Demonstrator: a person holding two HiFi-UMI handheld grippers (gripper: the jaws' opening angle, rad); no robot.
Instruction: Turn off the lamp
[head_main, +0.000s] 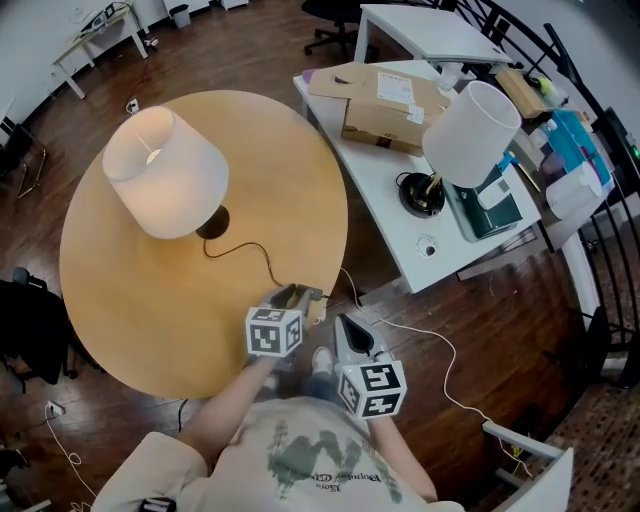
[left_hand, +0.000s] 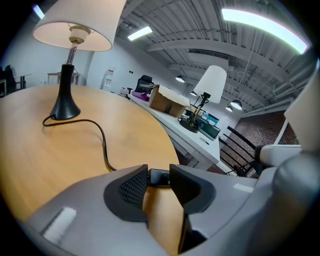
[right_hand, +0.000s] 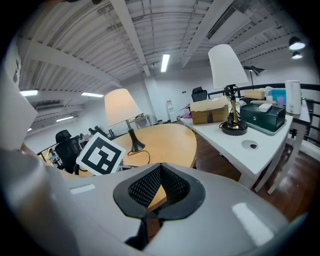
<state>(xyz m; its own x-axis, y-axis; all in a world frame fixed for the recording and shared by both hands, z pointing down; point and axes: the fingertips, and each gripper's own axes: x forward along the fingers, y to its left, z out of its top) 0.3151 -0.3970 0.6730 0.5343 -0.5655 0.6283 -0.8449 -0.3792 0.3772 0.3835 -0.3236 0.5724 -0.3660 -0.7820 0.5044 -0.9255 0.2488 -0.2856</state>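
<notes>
1. The lamp (head_main: 165, 170) stands lit on the table (head_main: 110, 300), well ahead of the left claw (head_main: 298, 297) and off to its left. It is far from both claws, so the coming move is not at the lamp itself.
2. The cord (head_main: 248, 250) runs from the lamp base back toward the left claw and passes under its left jaw at the table edge.
3. The left claw points down at the table edge with its jaws spread. A small dark switch (left_hand: 159, 178) on the cord sits right at its tips, in the gap, and the pads do not look pressed on it.
4. The switch's long axis seems to run from jaw to jaw, in line with the cord. A squeeze would probably catch its ends rather than its button, so the claw would likely need to turn or come down on top.
5. The right claw (right_hand: 161, 167) hangs off the table edge, just right of the left claw, with its jaws pressed together on nothing. The switch lies to its left, so the left claw is clearly nearer.
</notes>
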